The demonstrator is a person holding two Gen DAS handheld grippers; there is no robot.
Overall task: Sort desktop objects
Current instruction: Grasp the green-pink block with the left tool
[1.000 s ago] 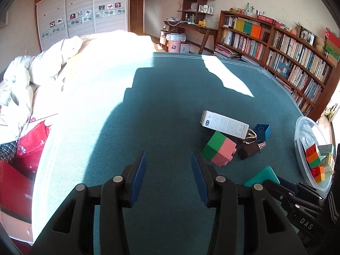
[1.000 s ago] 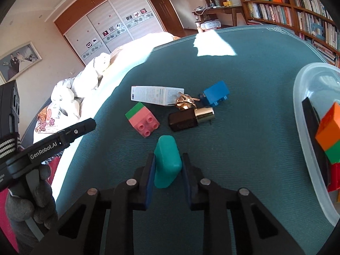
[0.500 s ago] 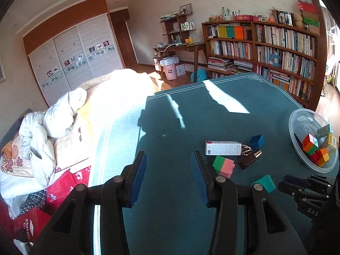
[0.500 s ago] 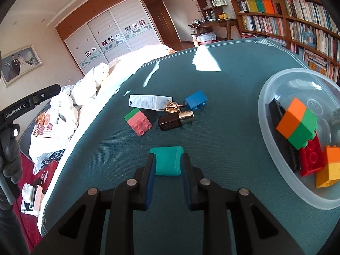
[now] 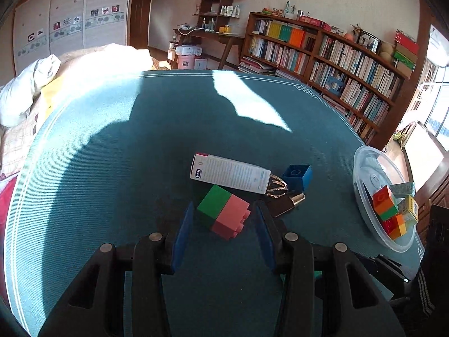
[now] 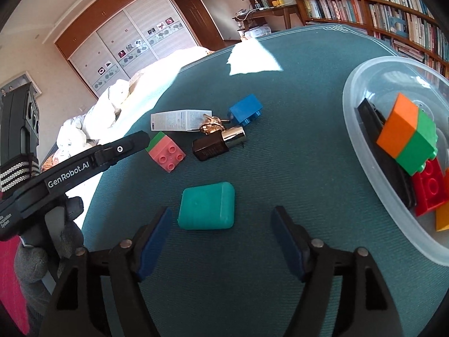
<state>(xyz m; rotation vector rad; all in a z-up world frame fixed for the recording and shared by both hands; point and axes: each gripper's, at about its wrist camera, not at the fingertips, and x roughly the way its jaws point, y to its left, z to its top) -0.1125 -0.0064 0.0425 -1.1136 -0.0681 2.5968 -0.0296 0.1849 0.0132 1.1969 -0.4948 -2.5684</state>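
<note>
A green-and-pink brick (image 5: pixel 223 213) (image 6: pixel 165 151) lies on the teal cloth between the open jaws of my left gripper (image 5: pixel 223 234), untouched. My right gripper (image 6: pixel 221 241) is open and empty; a teal case (image 6: pixel 207 206) lies flat on the cloth just ahead of its fingers. Beyond lie a white box (image 5: pixel 230 173) (image 6: pixel 179 120), a blue brick (image 5: pixel 297 174) (image 6: pixel 246 109), a gold keyring (image 6: pixel 210 125) and a brown bottle with a gold cap (image 6: pixel 217 143). A clear plastic bowl (image 6: pixel 362 151) (image 5: pixel 362 196) on the right holds several coloured bricks.
The teal-clothed table (image 5: pixel 112 168) ends at a bed with white bedding (image 5: pixel 25 95) on the left. A bookshelf (image 5: pixel 336 61) and a desk stand behind. The left gripper's body (image 6: pixel 84 165) reaches in from the left in the right wrist view.
My right gripper has opened and let go of the teal case, which now lies flat on the cloth. My left gripper has come down and forward around the green-and-pink brick.
</note>
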